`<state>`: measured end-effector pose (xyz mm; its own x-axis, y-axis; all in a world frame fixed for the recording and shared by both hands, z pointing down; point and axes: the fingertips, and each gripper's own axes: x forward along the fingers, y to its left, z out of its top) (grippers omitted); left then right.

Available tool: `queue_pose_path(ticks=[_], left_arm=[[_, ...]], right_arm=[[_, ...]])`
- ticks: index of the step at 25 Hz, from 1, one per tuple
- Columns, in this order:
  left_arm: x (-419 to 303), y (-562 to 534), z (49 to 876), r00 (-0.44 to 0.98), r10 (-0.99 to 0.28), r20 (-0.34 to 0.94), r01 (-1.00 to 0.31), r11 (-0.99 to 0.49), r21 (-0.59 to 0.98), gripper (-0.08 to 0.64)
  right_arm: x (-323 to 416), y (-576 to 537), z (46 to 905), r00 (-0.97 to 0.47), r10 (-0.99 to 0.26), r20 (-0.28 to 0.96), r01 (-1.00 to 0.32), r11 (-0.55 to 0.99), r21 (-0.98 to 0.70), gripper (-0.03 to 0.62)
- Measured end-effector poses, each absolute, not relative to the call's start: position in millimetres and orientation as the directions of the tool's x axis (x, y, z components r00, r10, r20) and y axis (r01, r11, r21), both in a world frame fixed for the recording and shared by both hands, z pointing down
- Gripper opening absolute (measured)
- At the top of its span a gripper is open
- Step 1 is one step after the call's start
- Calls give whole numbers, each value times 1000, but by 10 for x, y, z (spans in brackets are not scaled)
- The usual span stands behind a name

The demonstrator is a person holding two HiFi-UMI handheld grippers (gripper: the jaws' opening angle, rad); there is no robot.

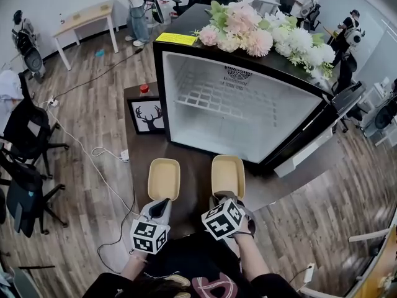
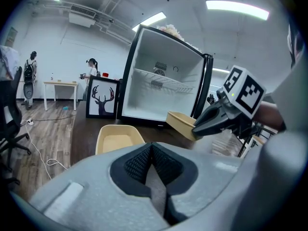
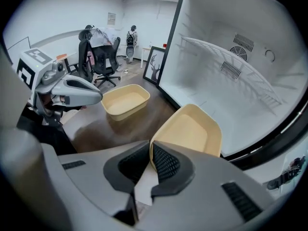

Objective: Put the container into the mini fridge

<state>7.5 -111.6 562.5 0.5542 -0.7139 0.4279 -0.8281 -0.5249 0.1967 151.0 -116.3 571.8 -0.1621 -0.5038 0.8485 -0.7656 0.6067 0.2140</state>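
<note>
Pale yellow plastic, the container (image 1: 227, 172) hangs tilted in front of the open mini fridge (image 1: 260, 126), outside it, with its near rim pinched between the pads of the right gripper (image 1: 226, 196). The right gripper view shows those jaws clamped tight on that thin rim, the tub's hollow facing the white interior. A second container (image 1: 164, 179) of the same colour lies flat on the dark table (image 1: 193, 166) just to the left, apart from the first. The left gripper (image 1: 162, 202) hovers just behind it, jaws pressed together with nothing between them. Inside the fridge a white wire shelf (image 1: 211, 98) spans the upper part, and nothing stands on it. On top of the fridge lie a bunch of pink and white flowers (image 1: 260, 33) and a yellow note (image 1: 176, 39). A framed deer picture (image 1: 149, 115) leans beside the fridge's left wall, with a red-capped bottle (image 1: 144, 89) behind it.
</note>
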Motion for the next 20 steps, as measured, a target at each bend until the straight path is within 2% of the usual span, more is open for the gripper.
queue_pose_path(ticks=[20], left_arm=[[-168, -1215, 5671, 549, -688, 474, -828, -525, 196, 8]], right_arm=[[1943, -2158, 5426, -70, -563, 823, -801, 524, 290, 29]])
